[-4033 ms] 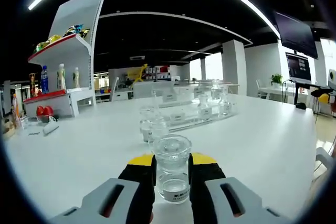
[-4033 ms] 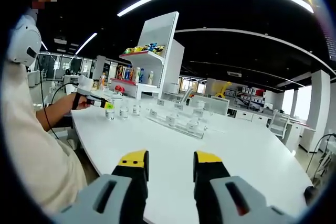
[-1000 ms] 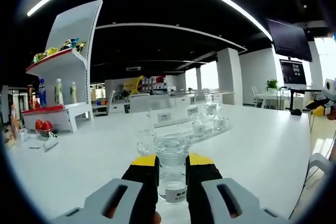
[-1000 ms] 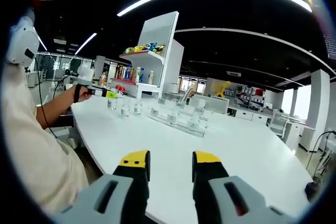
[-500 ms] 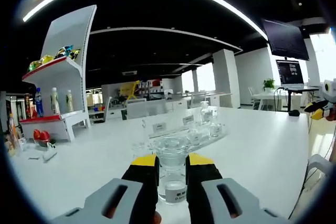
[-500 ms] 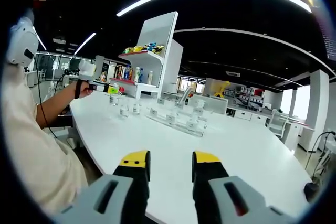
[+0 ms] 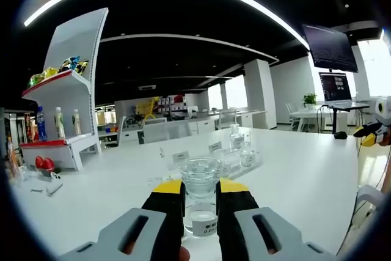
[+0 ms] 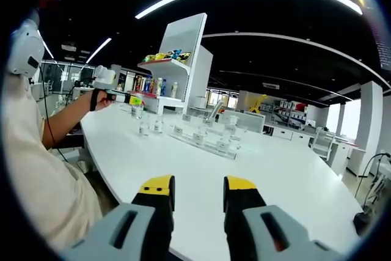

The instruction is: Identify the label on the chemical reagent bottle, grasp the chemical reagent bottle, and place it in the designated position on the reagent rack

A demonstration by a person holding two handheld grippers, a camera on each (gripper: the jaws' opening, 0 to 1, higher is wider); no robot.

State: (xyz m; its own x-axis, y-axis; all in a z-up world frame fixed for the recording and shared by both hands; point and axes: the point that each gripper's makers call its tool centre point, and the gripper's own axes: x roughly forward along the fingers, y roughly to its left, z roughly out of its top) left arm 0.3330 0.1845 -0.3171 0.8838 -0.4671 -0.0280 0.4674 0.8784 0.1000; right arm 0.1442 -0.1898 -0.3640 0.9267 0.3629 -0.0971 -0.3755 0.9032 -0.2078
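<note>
My left gripper (image 7: 200,191) is shut on a clear glass reagent bottle (image 7: 200,203) with a round stopper and a small white label, held up above the white table (image 7: 305,175). In the right gripper view the same left gripper (image 8: 130,99) hangs over the table's far left, in a person's hand, with the bottle (image 8: 137,111) in its jaws. The clear reagent rack (image 7: 211,154) with labelled slots holds a few bottles ahead; it also lies mid-table in the right gripper view (image 8: 204,140). My right gripper (image 8: 197,185) stands open with nothing between its jaws, near the table's front edge.
Two loose bottles (image 8: 151,127) stand on the table between the held bottle and the rack. A white display shelf (image 8: 183,71) with snacks and drinks rises behind. The person's torso and arm (image 8: 43,169) are at the left. Wide bare tabletop (image 8: 256,169) lies to the right.
My left gripper has lifted the bottle off the table and carried it higher. The right gripper has stayed where it was, open.
</note>
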